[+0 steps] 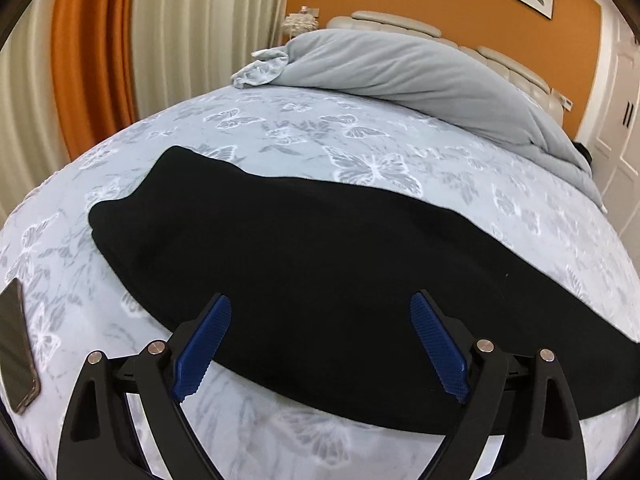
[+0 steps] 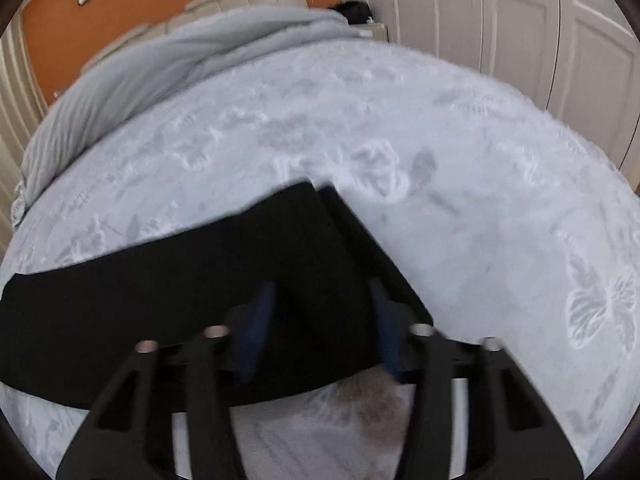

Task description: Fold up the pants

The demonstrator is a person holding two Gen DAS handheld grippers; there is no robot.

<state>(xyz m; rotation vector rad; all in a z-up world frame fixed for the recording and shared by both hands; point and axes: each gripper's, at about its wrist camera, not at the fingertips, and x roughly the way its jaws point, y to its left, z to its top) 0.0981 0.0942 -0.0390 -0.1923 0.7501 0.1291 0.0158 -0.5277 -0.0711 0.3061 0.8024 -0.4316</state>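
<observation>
Both wrist views low over the bed, facing headboard, sharing black pants.

Black pants; pale blue butterfly-print bedspread; orange curtain

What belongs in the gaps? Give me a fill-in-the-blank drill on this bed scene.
1. The pants are ____ in colour.
2. The bedsheet is printed with ____.
3. Both the left gripper and the right gripper have their jaws ____.
4. The phone lies on the ____.

Missing words: black; butterflies; open; bed
</observation>
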